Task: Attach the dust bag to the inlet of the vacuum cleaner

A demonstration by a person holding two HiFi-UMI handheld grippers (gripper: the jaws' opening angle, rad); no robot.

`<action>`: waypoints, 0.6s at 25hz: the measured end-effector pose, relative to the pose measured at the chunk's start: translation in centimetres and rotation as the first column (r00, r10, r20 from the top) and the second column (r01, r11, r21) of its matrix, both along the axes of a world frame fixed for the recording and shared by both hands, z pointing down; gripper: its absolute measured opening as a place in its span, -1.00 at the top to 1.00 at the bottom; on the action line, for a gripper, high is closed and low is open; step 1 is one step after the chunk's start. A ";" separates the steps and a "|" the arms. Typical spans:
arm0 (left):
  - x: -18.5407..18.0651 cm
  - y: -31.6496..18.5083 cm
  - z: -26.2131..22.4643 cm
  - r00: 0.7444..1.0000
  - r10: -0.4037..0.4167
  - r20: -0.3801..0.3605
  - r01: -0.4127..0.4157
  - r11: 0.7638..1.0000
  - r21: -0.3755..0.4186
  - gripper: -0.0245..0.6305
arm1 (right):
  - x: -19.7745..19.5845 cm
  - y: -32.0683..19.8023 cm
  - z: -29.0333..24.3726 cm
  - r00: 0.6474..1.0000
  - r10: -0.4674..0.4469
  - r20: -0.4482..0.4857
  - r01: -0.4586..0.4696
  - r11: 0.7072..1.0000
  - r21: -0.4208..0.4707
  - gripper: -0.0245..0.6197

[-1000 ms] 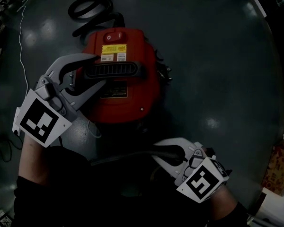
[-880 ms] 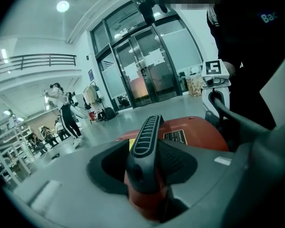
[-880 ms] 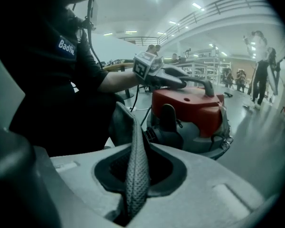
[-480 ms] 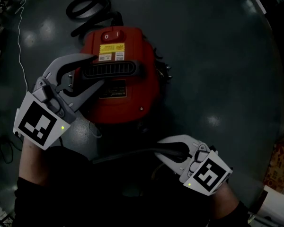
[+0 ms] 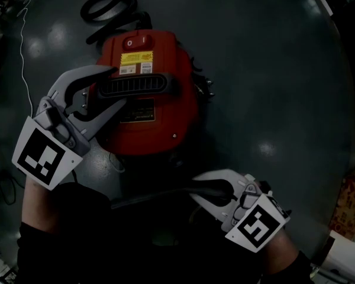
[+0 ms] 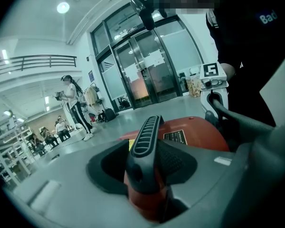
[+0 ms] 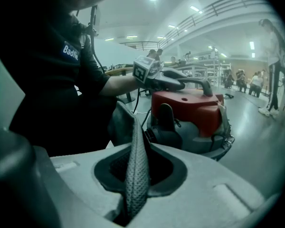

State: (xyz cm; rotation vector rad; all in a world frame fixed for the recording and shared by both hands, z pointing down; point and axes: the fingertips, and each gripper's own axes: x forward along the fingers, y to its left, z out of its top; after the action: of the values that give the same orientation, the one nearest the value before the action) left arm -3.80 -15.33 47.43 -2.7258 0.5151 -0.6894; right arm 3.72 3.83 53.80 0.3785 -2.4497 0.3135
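Note:
The red vacuum cleaner (image 5: 165,117) stands on the dark floor, its black handle (image 5: 139,86) across the top. My left gripper (image 5: 111,87) is shut on the handle's left end; in the left gripper view the handle (image 6: 147,137) runs up from between the jaws. Nearer me, my right gripper (image 5: 196,188) is shut on the edge of the dark dust bag (image 5: 148,197). The right gripper view shows the bag's perforated grey fabric (image 7: 135,160) pinched between the jaws. Beyond it is the vacuum (image 7: 190,106), with a black port (image 7: 165,115) on its grey lower body.
A black hose (image 5: 109,7) lies coiled on the floor behind the vacuum. A thin white cord (image 5: 25,46) runs along the left. Boxes (image 5: 349,206) sit at the right edge. Glass doors (image 6: 147,75) and a standing person (image 6: 73,103) are far off.

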 end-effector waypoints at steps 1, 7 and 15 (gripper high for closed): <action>0.0 0.0 0.0 1.000 -0.001 0.000 0.001 1.000 -0.002 0.42 | 0.2 0.0 0.1 1.000 0.003 -0.003 -0.003 1.000 0.000 0.78; 0.0 0.0 0.0 1.000 -0.003 -0.001 0.003 1.000 -0.004 0.42 | 0.8 0.4 0.0 1.000 -0.008 -0.016 0.008 1.000 0.020 0.77; 0.0 0.0 0.1 1.000 -0.002 0.003 0.002 1.000 -0.001 0.42 | -0.1 -0.1 -0.2 1.000 0.015 -0.006 -0.015 1.000 -0.002 0.76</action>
State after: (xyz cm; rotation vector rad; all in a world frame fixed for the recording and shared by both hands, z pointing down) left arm -3.82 -15.34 47.52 -2.7248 0.5175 -0.6946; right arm 3.59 3.69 53.65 0.3963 -2.4416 0.3205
